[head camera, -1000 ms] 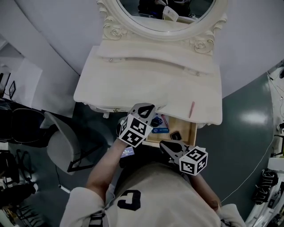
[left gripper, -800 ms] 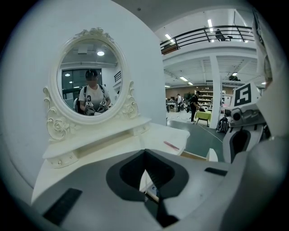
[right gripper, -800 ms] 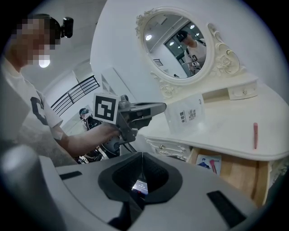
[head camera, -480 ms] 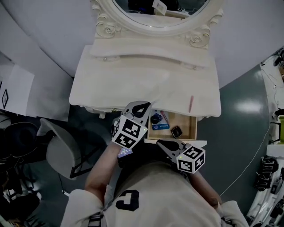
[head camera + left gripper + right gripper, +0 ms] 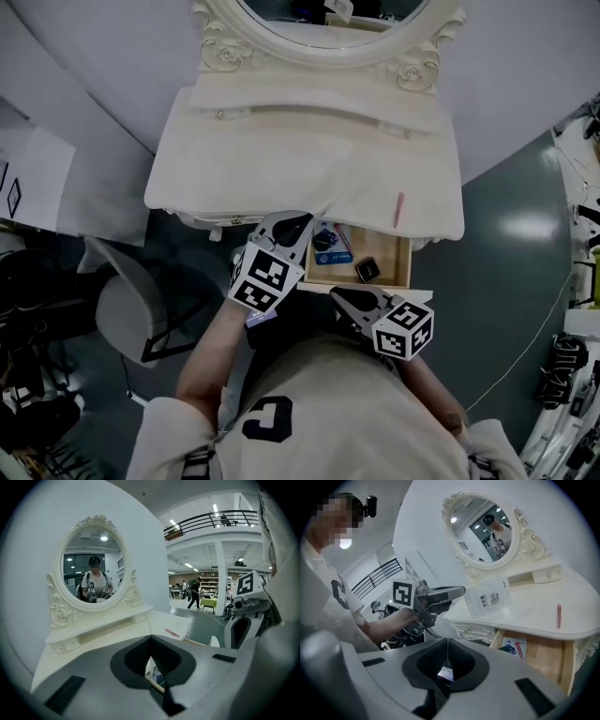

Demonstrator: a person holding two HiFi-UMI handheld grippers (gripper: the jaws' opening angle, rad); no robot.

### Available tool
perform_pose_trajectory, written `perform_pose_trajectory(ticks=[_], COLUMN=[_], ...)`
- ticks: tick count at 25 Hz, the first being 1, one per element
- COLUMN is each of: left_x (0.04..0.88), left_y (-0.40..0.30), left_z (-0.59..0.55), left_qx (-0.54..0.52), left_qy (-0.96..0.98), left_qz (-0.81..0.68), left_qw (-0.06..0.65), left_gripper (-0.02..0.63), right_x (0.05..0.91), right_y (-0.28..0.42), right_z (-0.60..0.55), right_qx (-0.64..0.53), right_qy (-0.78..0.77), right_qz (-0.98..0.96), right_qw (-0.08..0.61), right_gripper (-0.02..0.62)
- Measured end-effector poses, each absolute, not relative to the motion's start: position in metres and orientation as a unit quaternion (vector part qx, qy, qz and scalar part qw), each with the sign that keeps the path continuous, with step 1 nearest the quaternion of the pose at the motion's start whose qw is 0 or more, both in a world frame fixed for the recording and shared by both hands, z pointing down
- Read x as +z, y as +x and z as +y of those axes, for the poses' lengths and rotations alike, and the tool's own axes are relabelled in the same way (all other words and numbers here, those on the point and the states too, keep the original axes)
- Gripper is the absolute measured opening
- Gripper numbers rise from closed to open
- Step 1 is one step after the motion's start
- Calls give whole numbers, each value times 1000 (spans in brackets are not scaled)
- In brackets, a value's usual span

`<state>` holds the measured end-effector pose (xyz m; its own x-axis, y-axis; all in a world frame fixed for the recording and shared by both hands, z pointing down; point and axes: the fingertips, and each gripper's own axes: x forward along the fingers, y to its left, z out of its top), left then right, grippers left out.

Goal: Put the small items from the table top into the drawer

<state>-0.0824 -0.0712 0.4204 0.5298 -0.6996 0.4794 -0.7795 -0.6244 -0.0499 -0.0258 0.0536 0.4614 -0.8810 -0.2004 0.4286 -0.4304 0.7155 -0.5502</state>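
Note:
A white printed packet (image 5: 490,598) hangs over the white dressing table's (image 5: 253,159) front edge, with my left gripper (image 5: 295,222) shut on its lower corner. In the head view the packet (image 5: 345,183) is faint against the table top. A pink pen (image 5: 398,209) lies on the top at the right, above the open wooden drawer (image 5: 392,255). The drawer holds a blue pack (image 5: 330,251) and a small black item (image 5: 367,270). My right gripper (image 5: 342,298) is shut and empty, just in front of the drawer. In the left gripper view my left gripper (image 5: 150,641) has its jaws together.
An oval mirror (image 5: 328,19) in an ornate frame stands at the back of the table. A grey chair (image 5: 131,314) is at the left, close to my left arm. Cables and gear lie on the floor at the far right (image 5: 562,375).
My left gripper has risen a little with the packet and edged toward the table top. The right gripper has stayed in place.

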Motion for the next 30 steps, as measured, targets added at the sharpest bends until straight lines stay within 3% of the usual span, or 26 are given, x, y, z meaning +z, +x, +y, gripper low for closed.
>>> perform_pose_trajectory(ticks=[30], left_x=[420], left_y=[18], left_z=[18], left_qx=[309], left_qy=[808], left_qz=[-495], left_qw=[81], left_gripper=[54], right_x=[457], right_y=[104], right_z=[117], right_qx=[352], right_qy=[81], right_qz=[-925], right_qw=[116], right_gripper=[31])
